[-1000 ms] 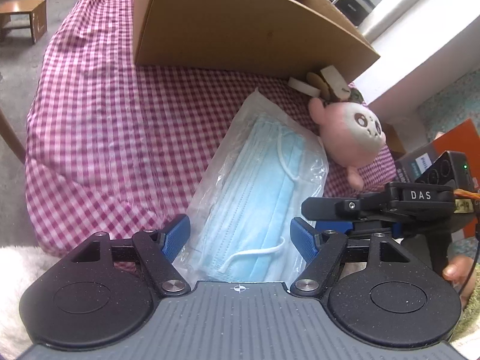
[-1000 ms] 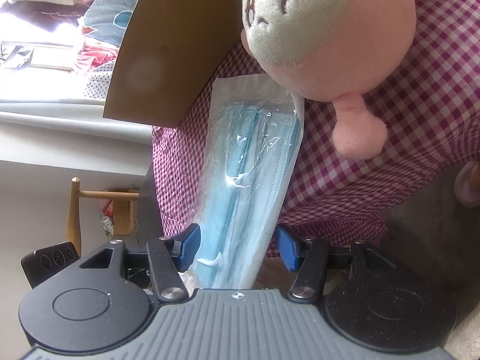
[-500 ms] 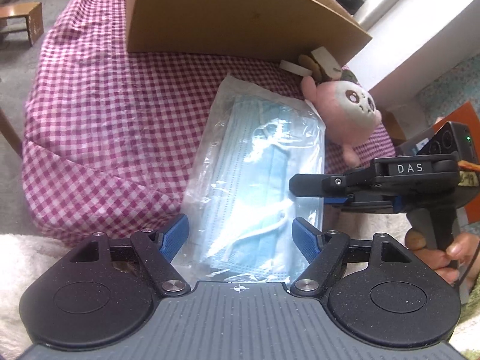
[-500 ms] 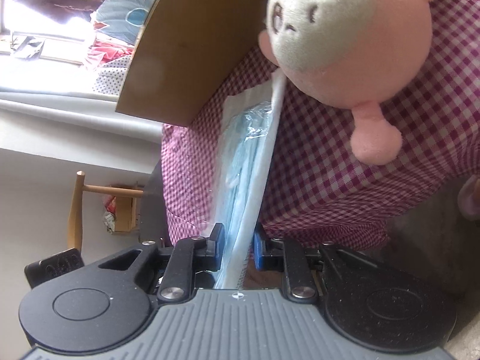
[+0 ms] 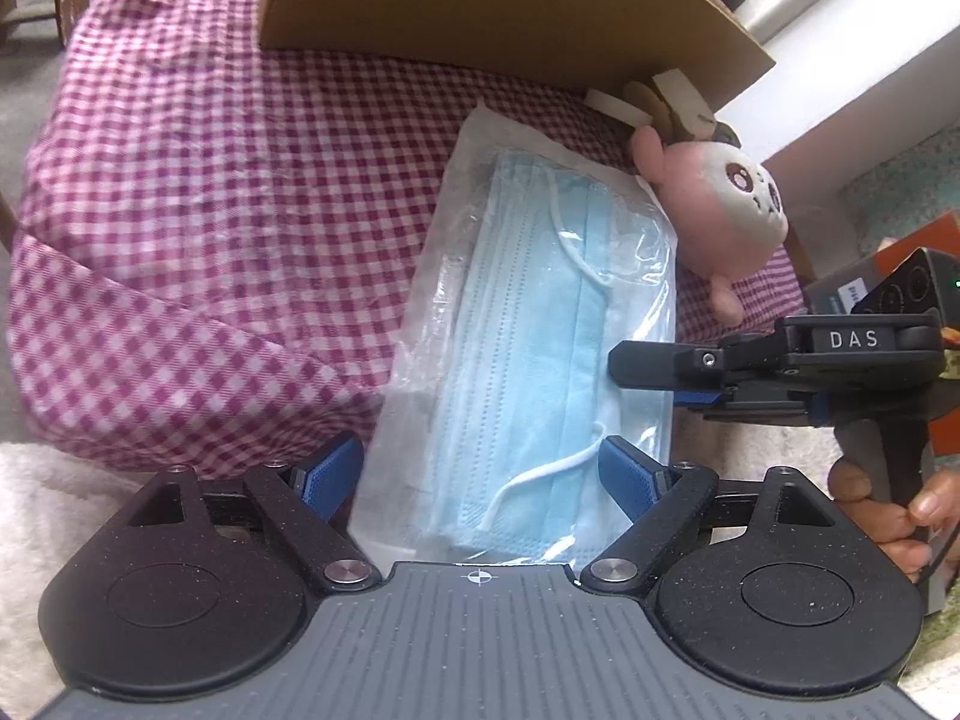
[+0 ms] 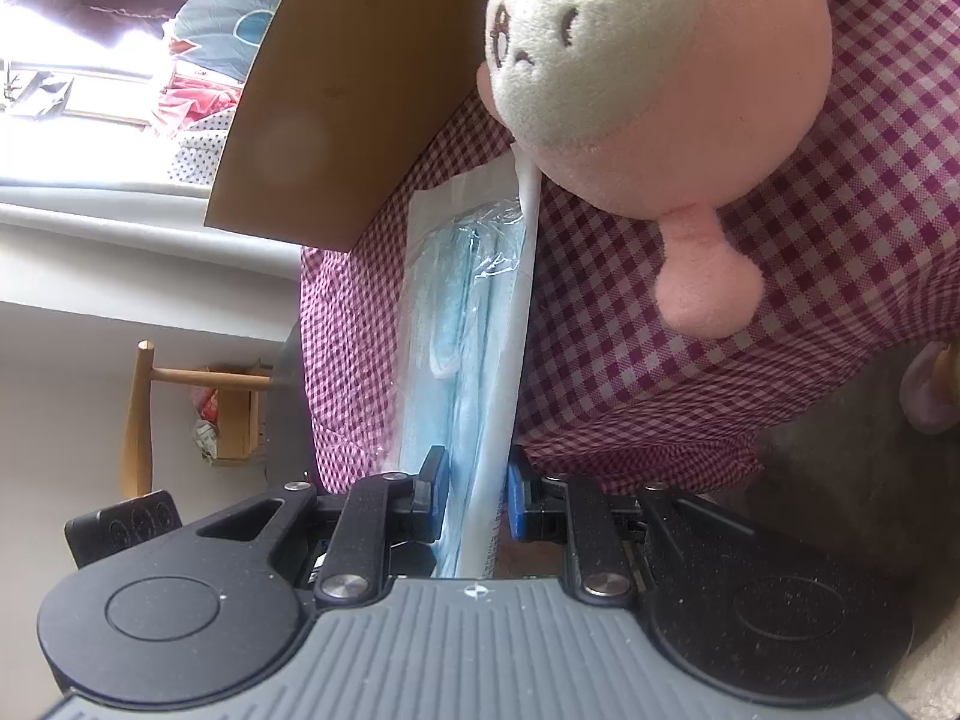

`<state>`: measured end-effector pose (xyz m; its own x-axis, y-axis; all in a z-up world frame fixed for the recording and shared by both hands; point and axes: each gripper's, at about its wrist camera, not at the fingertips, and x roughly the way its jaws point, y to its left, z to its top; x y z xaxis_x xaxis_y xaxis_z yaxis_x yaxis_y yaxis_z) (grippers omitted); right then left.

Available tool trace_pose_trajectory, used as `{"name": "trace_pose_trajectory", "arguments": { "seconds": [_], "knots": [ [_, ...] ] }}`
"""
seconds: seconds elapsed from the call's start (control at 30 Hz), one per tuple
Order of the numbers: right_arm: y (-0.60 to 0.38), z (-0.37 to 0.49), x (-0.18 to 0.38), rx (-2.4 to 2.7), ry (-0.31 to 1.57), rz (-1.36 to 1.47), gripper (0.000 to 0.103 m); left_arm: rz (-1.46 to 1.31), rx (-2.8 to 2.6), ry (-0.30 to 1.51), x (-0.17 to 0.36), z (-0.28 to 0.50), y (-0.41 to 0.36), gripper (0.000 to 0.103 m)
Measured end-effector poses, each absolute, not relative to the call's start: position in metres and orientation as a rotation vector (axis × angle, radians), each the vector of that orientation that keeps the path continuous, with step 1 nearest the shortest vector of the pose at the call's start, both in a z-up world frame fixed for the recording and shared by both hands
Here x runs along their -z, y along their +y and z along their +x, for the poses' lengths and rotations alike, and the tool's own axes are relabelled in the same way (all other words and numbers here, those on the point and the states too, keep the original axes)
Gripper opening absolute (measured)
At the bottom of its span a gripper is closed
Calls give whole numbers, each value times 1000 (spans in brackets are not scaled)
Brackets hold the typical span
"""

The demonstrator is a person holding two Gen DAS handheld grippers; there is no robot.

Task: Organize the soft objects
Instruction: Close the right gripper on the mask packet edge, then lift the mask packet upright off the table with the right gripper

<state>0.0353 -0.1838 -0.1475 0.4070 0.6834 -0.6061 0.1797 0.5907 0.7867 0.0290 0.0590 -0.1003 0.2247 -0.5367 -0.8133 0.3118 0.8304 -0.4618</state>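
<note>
Since a second ago the right gripper has clamped down on the near edge of the mask packet, and the packet's near end has tipped up off the cloth, while the left gripper has backed off slightly and is opening, its jaws spread to either side of the packet without pressing on it.

The packet, a clear sleeve of blue face masks, lies on the checked surface with its near end hanging past the edge toward both grippers. Its long axis runs from that overhanging end away toward the cardboard box, with the far end pointing at the box and leaning a little to the left in the left wrist view. From the right wrist view it stands nearly edge-on between the pads.

A pink plush toy sits just beside the far right corner, seemingly resting on the packet's sealed rim.

To do this well, I'd say the right gripper should keep its bite on the masks themselves, not just the slippery film, and draw the packet out along its length so the plush isn't dragged. The left should stay clear until the packet is free.
</note>
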Motion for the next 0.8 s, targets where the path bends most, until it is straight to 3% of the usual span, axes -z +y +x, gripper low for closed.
{"name": "trace_pose_trajectory", "arguments": {
  "seconds": [0.37, 0.8],
  "knots": [
    [-180, 39, 141, -419, 1122, 867, 23, -203, 669, 1233, 105, 25, 24, 85],
    [-154, 24, 86, -461, 978, 655, 22, -122, 696, 1097, 65, -2, 19, 82]
  ]
}}
